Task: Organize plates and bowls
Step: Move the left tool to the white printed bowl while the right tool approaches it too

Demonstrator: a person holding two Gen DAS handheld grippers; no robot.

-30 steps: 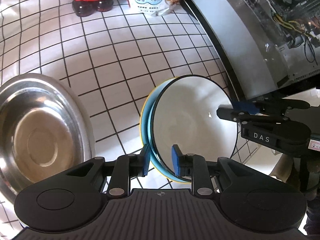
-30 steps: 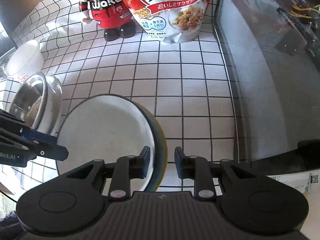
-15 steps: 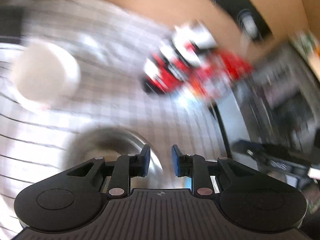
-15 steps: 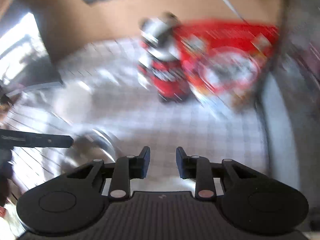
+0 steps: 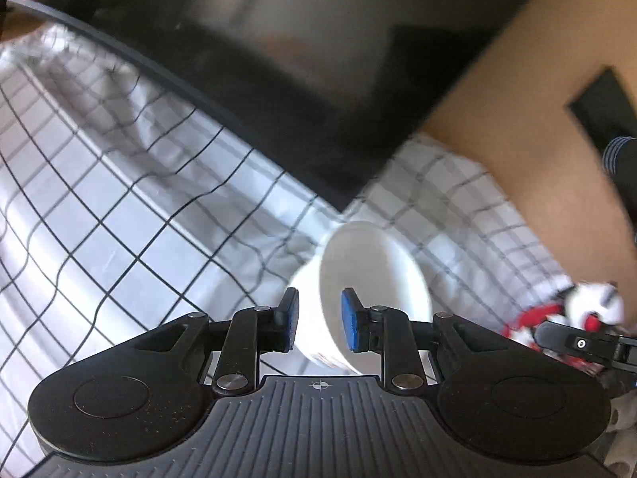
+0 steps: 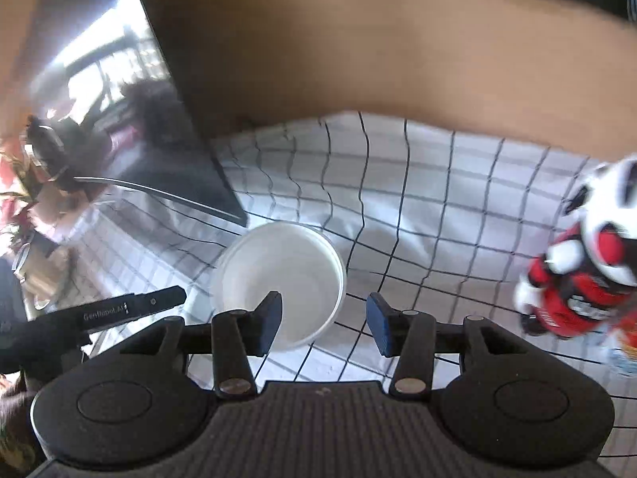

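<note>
Now both tongs hang over the white bowl (image 6: 280, 279), which stands upright on the bench's black-and-white checked cloth (image 6: 418, 207), near the corner of a dark flat panel (image 5: 278, 63) that lies along one edge of the bench.

Seen from the right wrist, the right tongs (image 6: 323, 324) are opening, their blue pads wide apart. The near rim of the bowl shows in the gap between them, with one pad over the bowl's inside and the other over the cloth beside it; neither pad presses on the bowl.

Seen from the left wrist, the left tongs (image 5: 318, 318) stand narrowly apart with nothing gripped. The bowl (image 5: 370, 286) appears tilted in this rolled view, and its wall shows through the gap between the pads; whether the pads are beside the wall or above it I cannot tell.

A red, white and black toy figure (image 6: 585, 271) stands on the cloth to one side of the bowl, well apart from it. Both views are blurred.
</note>
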